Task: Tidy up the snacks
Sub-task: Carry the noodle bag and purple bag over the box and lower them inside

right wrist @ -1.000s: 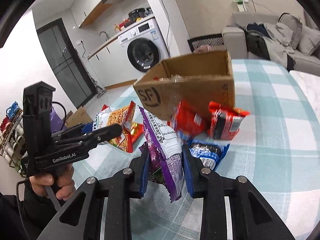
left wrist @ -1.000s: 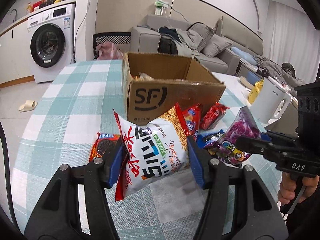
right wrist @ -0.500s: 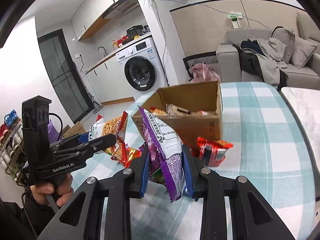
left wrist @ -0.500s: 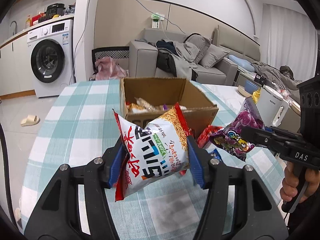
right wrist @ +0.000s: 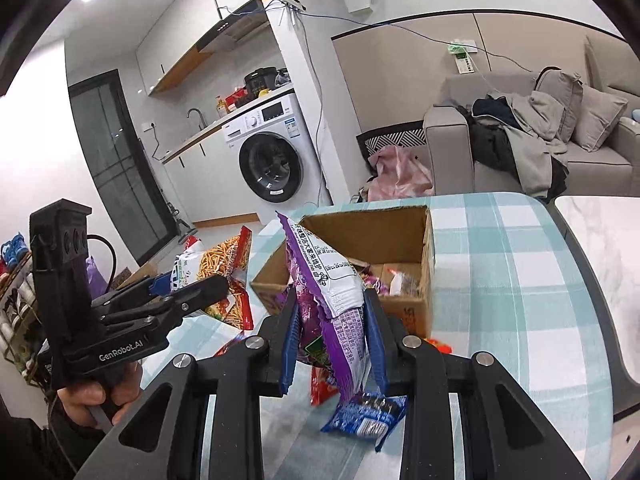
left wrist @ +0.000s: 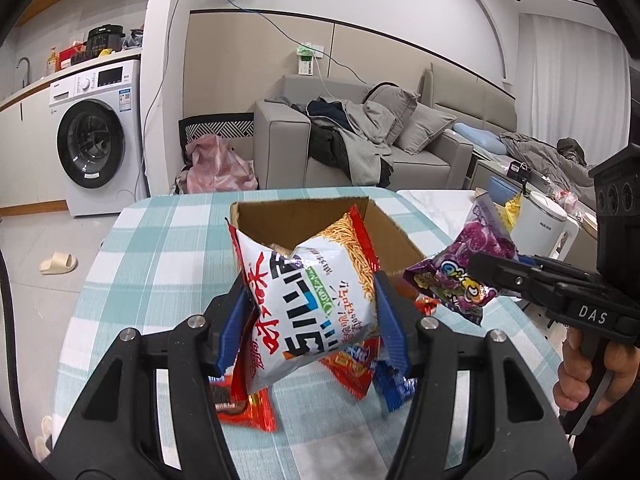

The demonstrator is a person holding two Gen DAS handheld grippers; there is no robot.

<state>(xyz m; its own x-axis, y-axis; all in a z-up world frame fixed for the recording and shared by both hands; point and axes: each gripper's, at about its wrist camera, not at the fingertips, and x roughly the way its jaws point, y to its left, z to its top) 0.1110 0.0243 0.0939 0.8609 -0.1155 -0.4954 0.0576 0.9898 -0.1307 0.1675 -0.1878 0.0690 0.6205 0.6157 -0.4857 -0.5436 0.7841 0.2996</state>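
- Left gripper (left wrist: 310, 312) clamped on a white and red noodle-snack bag (left wrist: 308, 300), held in the air above the table (left wrist: 160, 248).
- Right gripper (right wrist: 332, 344) clamped tight on a purple snack bag (right wrist: 332, 300), also off the table.
- Open cardboard box (right wrist: 416, 240) sits toward the table's far edge, some packets inside.
- Loose packets lie on the checked cloth on the box's near side: red packet (left wrist: 348, 364), blue packet (right wrist: 366, 420).

White noodle-snack bag (left wrist: 308, 300) and purple bag (right wrist: 332, 300) (both aloft) near open cardboard box (right wrist: 400, 248)
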